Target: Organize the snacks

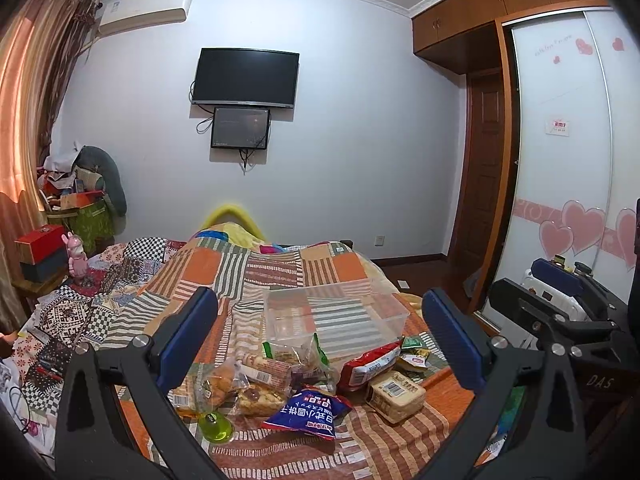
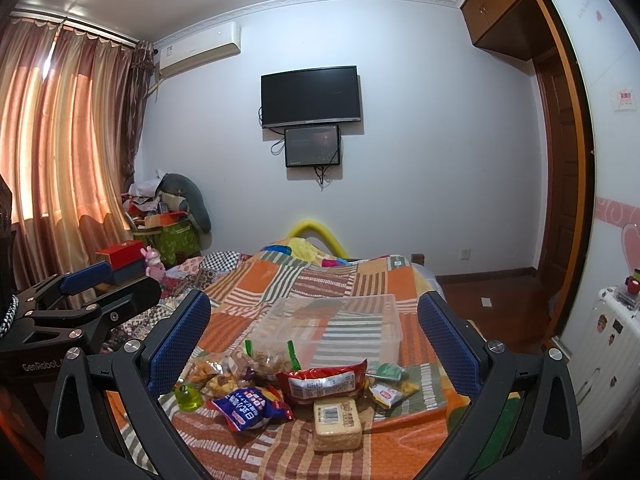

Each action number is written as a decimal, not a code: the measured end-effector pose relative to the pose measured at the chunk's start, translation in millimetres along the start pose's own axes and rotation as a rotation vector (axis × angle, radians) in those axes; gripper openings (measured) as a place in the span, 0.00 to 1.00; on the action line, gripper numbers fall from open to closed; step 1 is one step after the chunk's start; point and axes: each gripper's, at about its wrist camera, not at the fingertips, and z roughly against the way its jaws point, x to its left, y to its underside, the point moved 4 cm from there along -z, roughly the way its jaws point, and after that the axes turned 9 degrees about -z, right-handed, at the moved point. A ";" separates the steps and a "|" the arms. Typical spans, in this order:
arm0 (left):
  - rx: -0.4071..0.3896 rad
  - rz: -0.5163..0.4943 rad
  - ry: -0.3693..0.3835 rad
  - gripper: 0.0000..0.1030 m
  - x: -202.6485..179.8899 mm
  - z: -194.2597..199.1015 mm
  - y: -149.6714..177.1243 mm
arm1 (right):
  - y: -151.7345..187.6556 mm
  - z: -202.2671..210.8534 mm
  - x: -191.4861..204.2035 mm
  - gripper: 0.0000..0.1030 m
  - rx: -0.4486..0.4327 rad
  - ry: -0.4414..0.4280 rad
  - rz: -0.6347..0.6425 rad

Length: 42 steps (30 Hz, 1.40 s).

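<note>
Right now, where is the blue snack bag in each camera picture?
Left wrist view: the blue snack bag lies bottom centre, nearest the camera.
Right wrist view: the blue snack bag sits lower left of centre, beside the red packet.
Shared landmark: the clear plastic box behind the pile.

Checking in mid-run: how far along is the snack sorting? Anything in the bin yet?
Nothing looks done: the clear bin appears empty. Both the left gripper and right gripper are open and hold nothing. Everything is left: the blue bag, red pack, beige cracker pack and the other snacks lie piled on the bedspread before it.
</note>
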 end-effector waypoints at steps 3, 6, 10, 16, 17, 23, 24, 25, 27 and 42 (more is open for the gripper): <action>0.000 0.001 0.001 1.00 -0.1 -0.2 -0.2 | 0.2 -0.7 -0.6 1.00 0.001 0.003 0.001; 0.002 0.000 0.001 1.00 -0.1 -1.4 0.2 | 0.9 -2.3 -2.1 1.00 0.003 0.009 -0.001; 0.013 0.002 0.012 0.96 1.4 -4.6 2.8 | 4.1 -4.8 -4.1 1.00 0.011 0.006 -0.007; 0.074 -0.002 0.025 0.78 1.6 -21.6 14.0 | 11.5 -15.5 -9.4 0.98 0.046 -0.003 -0.014; 0.089 -0.001 0.027 0.76 2.1 -25.8 17.5 | 13.3 -17.8 -10.3 0.94 0.057 -0.005 -0.013; 0.223 -0.004 0.044 0.73 6.4 -59.7 51.1 | 39.8 -40.4 -21.4 0.85 0.174 -0.007 -0.008; 0.251 -0.009 0.046 0.72 7.0 -66.2 59.1 | 45.6 -45.3 -24.2 0.84 0.199 -0.007 -0.008; 0.279 -0.013 0.051 0.71 7.1 -72.2 66.5 | 50.8 -49.0 -26.9 0.83 0.219 -0.004 -0.008; 0.325 -0.015 0.060 0.71 7.1 -83.7 80.8 | 63.5 -59.3 -33.1 0.83 0.268 0.007 -0.009; 0.591 -0.022 0.152 0.71 -5.7 -157.8 160.6 | 123.2 -110.9 -61.8 0.70 0.538 -0.012 -0.090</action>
